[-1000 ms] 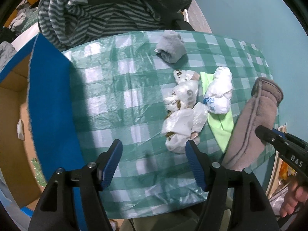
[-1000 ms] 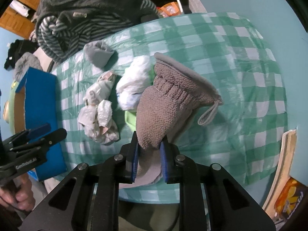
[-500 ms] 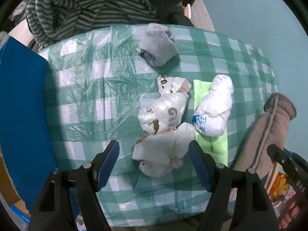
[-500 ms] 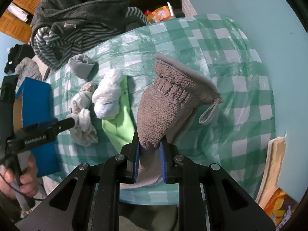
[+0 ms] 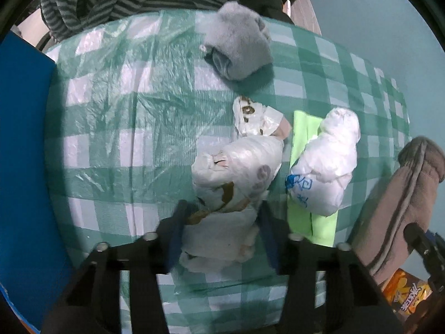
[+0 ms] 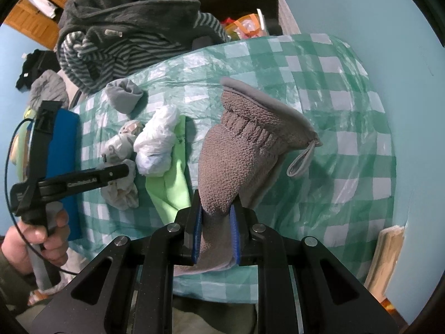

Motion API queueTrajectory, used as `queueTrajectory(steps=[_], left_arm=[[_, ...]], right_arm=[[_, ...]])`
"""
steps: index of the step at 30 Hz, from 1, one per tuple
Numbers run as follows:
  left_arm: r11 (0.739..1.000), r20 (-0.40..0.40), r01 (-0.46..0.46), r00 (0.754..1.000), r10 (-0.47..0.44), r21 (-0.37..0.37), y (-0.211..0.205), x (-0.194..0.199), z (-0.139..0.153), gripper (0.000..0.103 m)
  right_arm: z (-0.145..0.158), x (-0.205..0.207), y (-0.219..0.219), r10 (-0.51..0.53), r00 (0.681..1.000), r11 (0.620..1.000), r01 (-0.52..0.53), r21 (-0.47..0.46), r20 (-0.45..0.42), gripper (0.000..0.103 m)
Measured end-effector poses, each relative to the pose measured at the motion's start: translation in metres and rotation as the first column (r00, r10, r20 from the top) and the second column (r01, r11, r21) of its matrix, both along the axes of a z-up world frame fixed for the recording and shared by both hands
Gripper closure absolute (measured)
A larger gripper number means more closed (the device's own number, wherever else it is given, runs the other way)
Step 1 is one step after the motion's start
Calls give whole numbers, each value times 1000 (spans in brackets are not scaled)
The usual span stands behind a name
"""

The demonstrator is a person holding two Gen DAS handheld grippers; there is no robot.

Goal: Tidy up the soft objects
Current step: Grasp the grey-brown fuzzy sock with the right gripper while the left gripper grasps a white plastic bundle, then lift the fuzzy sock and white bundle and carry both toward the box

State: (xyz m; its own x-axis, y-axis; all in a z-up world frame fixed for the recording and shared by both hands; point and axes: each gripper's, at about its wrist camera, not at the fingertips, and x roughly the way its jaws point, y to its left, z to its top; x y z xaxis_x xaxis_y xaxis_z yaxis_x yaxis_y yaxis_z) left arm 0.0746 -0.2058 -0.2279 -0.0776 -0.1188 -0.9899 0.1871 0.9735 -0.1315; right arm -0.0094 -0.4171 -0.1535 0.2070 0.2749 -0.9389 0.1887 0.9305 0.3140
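Note:
My right gripper [image 6: 215,225] is shut on a brown fleece mitt [image 6: 244,150], held above the checked tablecloth [image 6: 333,128]; the mitt also shows in the left wrist view [image 5: 400,208]. My left gripper [image 5: 219,231] is open, its jaws on either side of the near end of a bunch of crumpled white printed plastic bags [image 5: 236,178]. To their right a white bag bundle [image 5: 325,164] lies on a light green cloth [image 5: 317,222]. A rolled grey sock [image 5: 239,50] lies farther back.
A striped grey garment [image 6: 116,47] is heaped at the table's far edge. A blue box flap [image 5: 25,167] stands along the left side. A snack packet [image 5: 408,297] lies below the table's right edge. A teal wall [image 6: 375,27] borders the right.
My left gripper has moved forward and down over the printed bags, its jaws now around them and narrower. My right gripper has kept hold of the mitt and drifted right.

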Motion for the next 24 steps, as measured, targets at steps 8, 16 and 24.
queueTrajectory(steps=[8, 16, 24], left_arm=[[997, 63, 61, 996, -63, 46, -3, -17, 9, 77], [994, 137, 100, 985, -106, 49, 9, -29, 46, 78], [993, 200, 106, 973, -114, 52, 27, -42, 74, 78]], right_arm=[[7, 4, 3, 51, 998, 999, -52, 1, 33, 87], [16, 5, 10, 87, 995, 996, -86, -12, 55, 88], [35, 5, 18, 110, 990, 994, -108, -21, 91, 88]])
